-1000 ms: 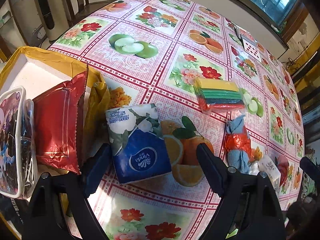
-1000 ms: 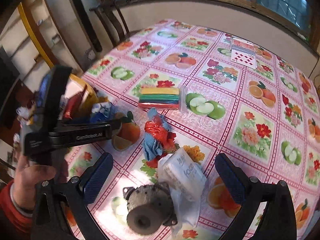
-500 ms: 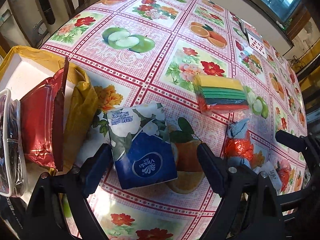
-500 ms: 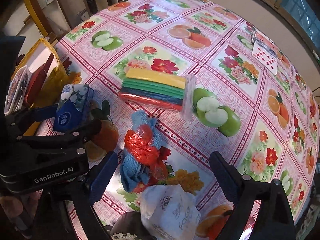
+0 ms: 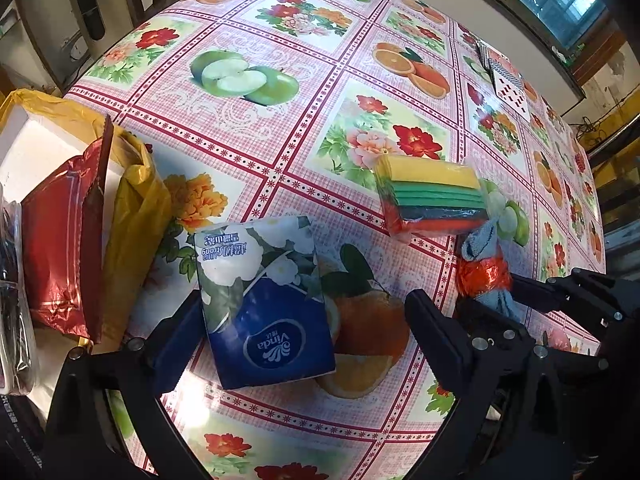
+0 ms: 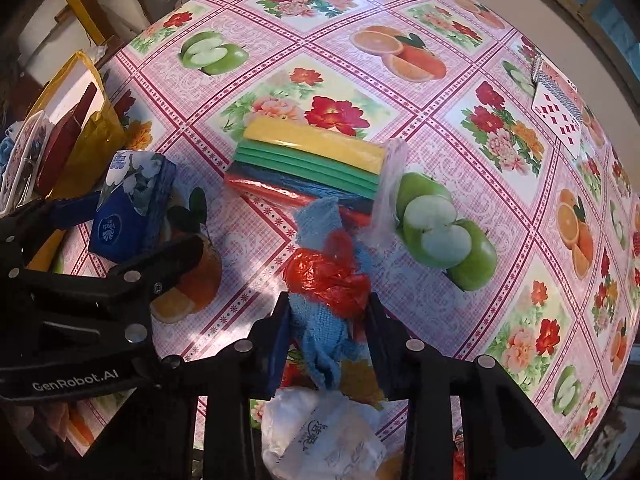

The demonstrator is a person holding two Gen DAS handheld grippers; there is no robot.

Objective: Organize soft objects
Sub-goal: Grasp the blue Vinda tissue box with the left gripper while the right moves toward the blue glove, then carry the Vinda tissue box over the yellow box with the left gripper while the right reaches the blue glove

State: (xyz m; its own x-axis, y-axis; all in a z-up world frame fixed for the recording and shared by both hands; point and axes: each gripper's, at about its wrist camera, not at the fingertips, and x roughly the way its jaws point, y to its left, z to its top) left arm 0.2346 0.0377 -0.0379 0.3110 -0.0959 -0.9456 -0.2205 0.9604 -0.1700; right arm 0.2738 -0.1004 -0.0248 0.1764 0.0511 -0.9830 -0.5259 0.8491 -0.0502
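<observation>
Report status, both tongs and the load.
Right tongs shut on blue towel bundle tied with red plastic. Left tongs open around blue floral tissue pack. Nothing in the way.

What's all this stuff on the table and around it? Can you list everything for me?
Tablecloth: one, pink checks with fruit and flower prints, covers the table.
Tissue pack: one, blue and white, between the left gripper's fingers.
Cloth stack: one, yellow, green, blue and red layers in clear wrap, mid-table.
Towel bundle: one, light blue with red plastic around it, near the cloth stack.
White bag: one, crumpled, printed, nearest the right camera.
Playing cards: a small pile, red and white, far side.
Yellow-lined box: one, at the table's left edge.
Red foil packet: one, upright in the box.
Left gripper: black, open.
Right gripper: black, shut on the towel bundle.
</observation>
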